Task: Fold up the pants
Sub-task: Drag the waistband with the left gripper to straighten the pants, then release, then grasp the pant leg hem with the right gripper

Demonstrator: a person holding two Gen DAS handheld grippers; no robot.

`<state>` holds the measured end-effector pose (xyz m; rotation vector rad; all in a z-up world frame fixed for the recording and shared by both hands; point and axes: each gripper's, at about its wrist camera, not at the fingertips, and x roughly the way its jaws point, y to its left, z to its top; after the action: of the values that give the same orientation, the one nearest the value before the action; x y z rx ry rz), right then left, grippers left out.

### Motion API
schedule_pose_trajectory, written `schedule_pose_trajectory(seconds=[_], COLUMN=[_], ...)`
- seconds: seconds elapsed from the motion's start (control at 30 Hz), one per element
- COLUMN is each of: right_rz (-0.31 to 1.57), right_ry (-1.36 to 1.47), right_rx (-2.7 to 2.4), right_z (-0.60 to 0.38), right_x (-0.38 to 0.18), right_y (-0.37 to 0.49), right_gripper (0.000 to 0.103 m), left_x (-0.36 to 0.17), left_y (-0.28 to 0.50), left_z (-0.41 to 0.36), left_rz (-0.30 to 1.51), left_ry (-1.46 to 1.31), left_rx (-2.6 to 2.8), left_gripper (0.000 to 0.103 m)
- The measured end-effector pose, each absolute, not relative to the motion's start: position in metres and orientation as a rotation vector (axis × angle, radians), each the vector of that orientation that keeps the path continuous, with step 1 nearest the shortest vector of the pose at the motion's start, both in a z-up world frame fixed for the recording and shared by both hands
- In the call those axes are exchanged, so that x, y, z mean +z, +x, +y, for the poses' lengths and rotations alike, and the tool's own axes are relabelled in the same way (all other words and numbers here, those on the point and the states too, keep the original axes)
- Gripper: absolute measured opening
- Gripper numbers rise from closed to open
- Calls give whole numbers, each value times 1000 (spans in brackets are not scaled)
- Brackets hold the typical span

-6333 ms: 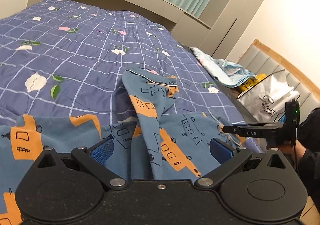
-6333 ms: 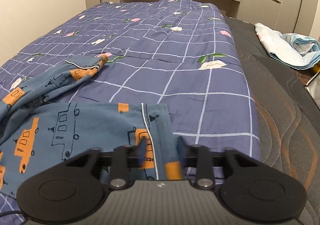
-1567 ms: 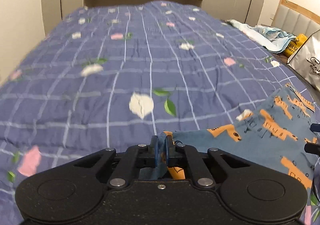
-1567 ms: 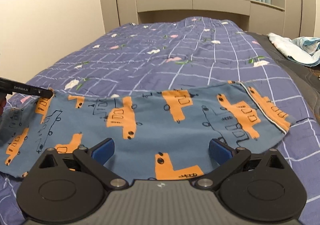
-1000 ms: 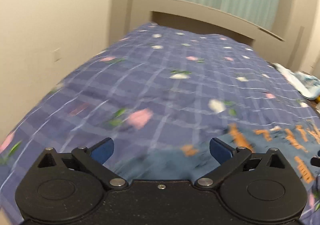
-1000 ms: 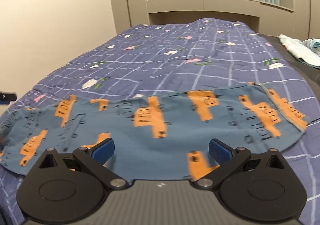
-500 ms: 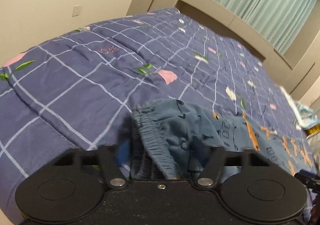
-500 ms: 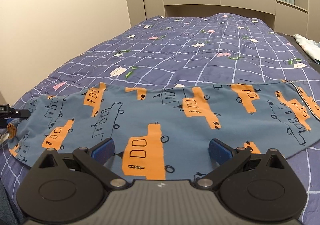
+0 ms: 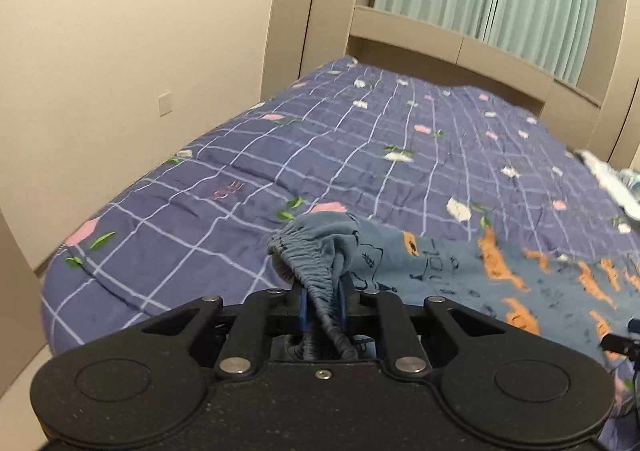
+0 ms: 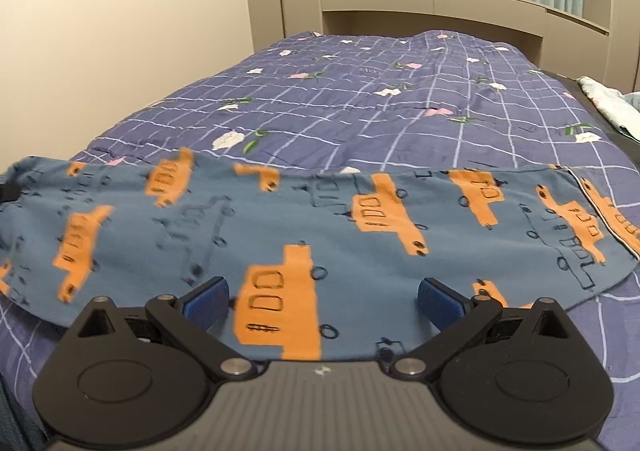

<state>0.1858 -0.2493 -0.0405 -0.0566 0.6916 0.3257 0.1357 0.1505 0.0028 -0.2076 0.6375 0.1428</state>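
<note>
Pants of soft blue cotton printed with orange and outlined vehicles (image 10: 312, 227) are lying spread flat across the near end of the purple checked quilt with small flowers (image 10: 400, 107), one leg on top of the other, the piped cuff end off to the right in the right wrist view. At the other end, the gathered elastic waistband (image 9: 316, 267) is sitting bunched between the blue pads of the left gripper (image 9: 322, 305), whose jaws have just been closing and are now clenching that band, with a tuft of it standing up above the fingertips. The right gripper (image 10: 323, 301) is hanging released over the middle of the cloth, its pads well apart and gripping nothing. The step in hand looks like carrying the waist end across toward the cuffs; doing it well probably means lifting only enough to clear the lower layer, keeping both thicknesses of the band pinched together, and letting the right gripper pin or pinch the near edge so the fold line is staying straight. Only the left wrist view is showing the pinch itself and the ruffled band; only the right wrist view is showing the whole length of the garment, the white-piped cuff (image 10: 600, 211), and how smoothly it is lying on the quilt.
</note>
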Motion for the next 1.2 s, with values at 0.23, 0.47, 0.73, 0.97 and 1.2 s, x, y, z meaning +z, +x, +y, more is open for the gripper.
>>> schedule_pose_trajectory(seconds=[0.23, 0.47, 0.73, 0.97, 1.2], right_rz=[715, 662, 627, 655, 738], right_ry=[-60, -49, 88, 190, 330], right_rx=[316, 272, 160, 92, 114], right_z=[-253, -279, -368, -434, -479], right_x=[-50, -43, -28, -29, -54], right_y=[190, 191, 201, 222, 254], right_gripper=[103, 103, 103, 103, 103], left_x=[-36, -32, -12, -23, -33], left_y=[151, 145, 155, 203, 246], left_z=[156, 152, 96, 8, -82], left_rz=[743, 743, 684, 706, 707], left_ry=[-237, -248, -201, -229, -215], left_rx=[166, 216, 133, -118, -314], left_gripper=[17, 80, 101, 102, 102])
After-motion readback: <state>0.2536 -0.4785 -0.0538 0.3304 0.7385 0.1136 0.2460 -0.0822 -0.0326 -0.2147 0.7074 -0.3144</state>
